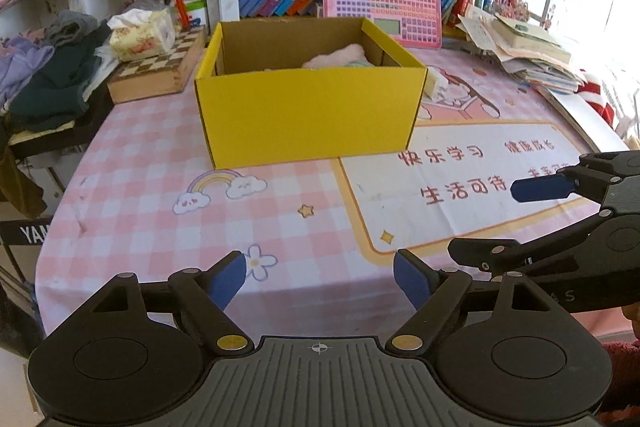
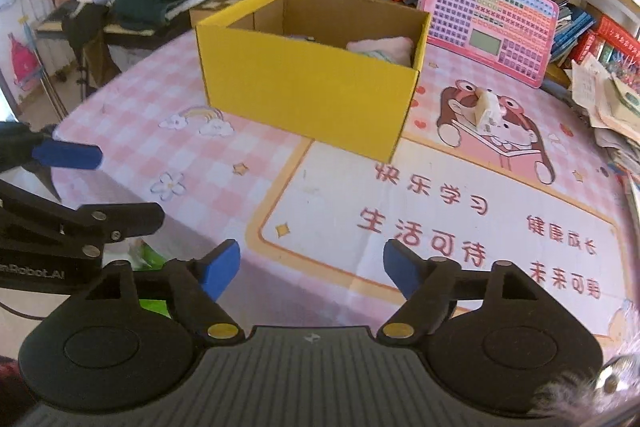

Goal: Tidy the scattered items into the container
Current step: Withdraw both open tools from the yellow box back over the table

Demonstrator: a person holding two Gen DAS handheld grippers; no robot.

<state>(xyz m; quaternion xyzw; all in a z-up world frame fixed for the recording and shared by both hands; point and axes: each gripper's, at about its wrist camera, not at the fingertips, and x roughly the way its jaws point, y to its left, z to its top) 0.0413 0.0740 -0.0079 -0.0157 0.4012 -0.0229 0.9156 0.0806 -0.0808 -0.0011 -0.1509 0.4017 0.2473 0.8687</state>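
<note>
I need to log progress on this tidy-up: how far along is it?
Done: soft pink and pale items already lie inside the yellow box. In hand: nothing; the left gripper and right gripper are both open and empty. Left: one small cream item lies on the mat beside the box.

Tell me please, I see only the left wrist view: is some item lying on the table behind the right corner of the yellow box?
Observer: Yes. A small cream item lies on the mat, right of the yellow box, not touching it.
Operator: Is the right gripper free to take it?
Observer: Yes. Its fingers stand open, with nothing between them.
</note>
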